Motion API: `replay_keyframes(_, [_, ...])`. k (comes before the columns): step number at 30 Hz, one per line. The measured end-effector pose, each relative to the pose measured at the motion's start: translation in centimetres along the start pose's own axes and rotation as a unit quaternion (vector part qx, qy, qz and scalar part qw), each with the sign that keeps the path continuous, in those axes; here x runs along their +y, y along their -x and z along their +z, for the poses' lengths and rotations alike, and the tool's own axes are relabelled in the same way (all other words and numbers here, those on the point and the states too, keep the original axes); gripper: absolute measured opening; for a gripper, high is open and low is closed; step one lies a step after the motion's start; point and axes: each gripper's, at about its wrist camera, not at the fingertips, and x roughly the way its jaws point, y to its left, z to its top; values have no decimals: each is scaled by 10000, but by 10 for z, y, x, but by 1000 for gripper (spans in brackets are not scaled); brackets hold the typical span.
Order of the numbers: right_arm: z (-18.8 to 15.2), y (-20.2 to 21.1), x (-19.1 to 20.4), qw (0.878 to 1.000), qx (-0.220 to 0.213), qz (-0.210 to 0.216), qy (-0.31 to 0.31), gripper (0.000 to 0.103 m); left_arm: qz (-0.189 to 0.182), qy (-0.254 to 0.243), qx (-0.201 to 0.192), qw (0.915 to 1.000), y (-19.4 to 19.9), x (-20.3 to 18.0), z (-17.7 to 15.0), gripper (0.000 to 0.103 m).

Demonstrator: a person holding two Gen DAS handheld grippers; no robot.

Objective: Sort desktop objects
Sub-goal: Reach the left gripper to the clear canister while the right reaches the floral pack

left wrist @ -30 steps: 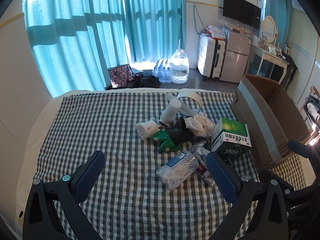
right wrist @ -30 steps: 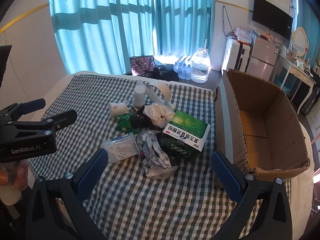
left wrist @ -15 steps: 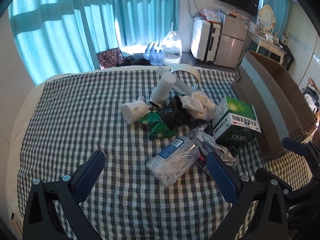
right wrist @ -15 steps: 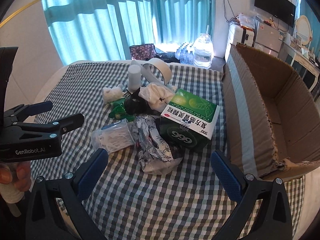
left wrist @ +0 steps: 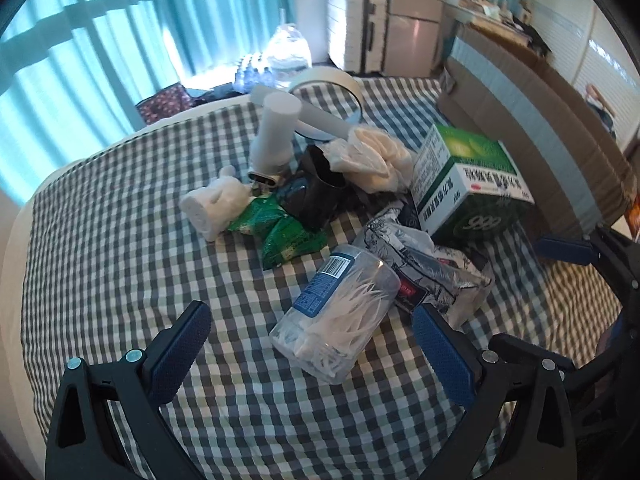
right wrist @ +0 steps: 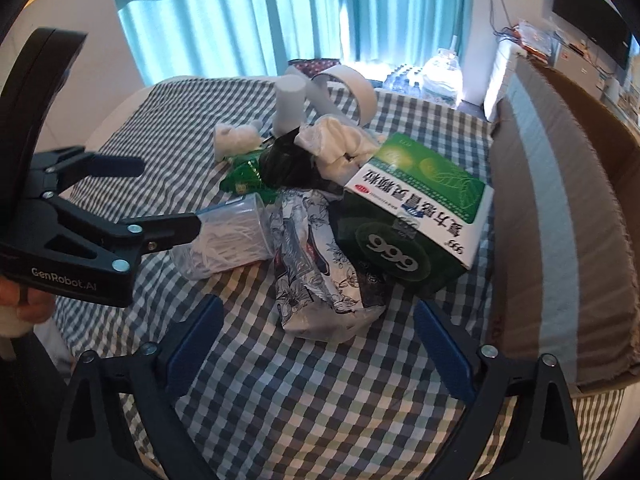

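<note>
A pile of small objects lies on the checked cloth [left wrist: 120, 264]. My left gripper [left wrist: 310, 344] is open, low over a clear jar of cotton swabs [left wrist: 336, 312] that lies between its fingertips, untouched. My right gripper [right wrist: 320, 342] is open with its jaws closing, and a floral tissue pack [right wrist: 316, 264] lies just ahead between them, not pressed. A green medicine box [right wrist: 416, 208] leans beside the pack. In the right wrist view my left gripper [right wrist: 164, 196] straddles the swab jar [right wrist: 228, 240].
A large open cardboard box [right wrist: 560, 200] stands along the right of the cloth. Further back in the pile are a white bottle [left wrist: 276, 136], a tape roll [left wrist: 332, 80], a white plush toy [left wrist: 216, 204], green snack packets [left wrist: 280, 232] and a crumpled white cloth [left wrist: 372, 160].
Both grippers have come down and closer to the pile, which now fills more of each view. The left gripper has rolled a little. The right jaws stand slightly narrower.
</note>
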Motion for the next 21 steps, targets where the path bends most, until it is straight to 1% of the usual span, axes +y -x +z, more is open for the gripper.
replay_keyframes(2, [0, -6, -2, 9999, 58, 111, -31, 89, -58, -111, 73, 9999, -8, 0, 1, 101])
replay_keyframes(4, [-1, -12, -3, 9998, 116, 126, -48, 88, -119, -183, 189, 9996, -17, 0, 2, 94])
replay_keyframes(5, [-1, -15, -4, 9998, 152, 107, -34, 88, -168, -206, 266, 9993, -23, 0, 2, 92])
replay_keyframes(8, [-2, -23, -6, 9997, 223, 85, -16, 88, -309, -285, 472, 9980, -38, -1, 0, 91])
replay_keyframes(12, [-1, -33, -10, 9995, 308, 98, -12, 88, -452, -439, 593, 9962, -53, -5, -3, 91])
replay_keyframes(13, [-2, -36, -12, 9994, 329, 86, -8, 88, -446, -426, 609, 9962, -57, -4, -4, 89])
replay_keyframes(14, [-2, -39, -12, 9993, 352, 96, -13, 88, -440, -393, 639, 9962, -62, -3, -4, 84])
replay_keyframes(17, [-1, -49, -13, 9989, 429, 175, -49, 88, -548, -149, 663, 9962, -72, 3, -5, 76])
replay_keyframes(19, [-1, -53, -14, 9987, 454, 213, -79, 88, -548, -79, 617, 9966, -75, 4, -5, 73])
replay_keyframes(20, [-1, -54, -14, 9986, 460, 241, -105, 88, -543, -103, 602, 9967, -75, 3, -5, 71])
replay_keyframes(21, [-2, -56, -14, 9985, 458, 255, -133, 88, -527, -131, 586, 9968, -76, 3, -5, 71])
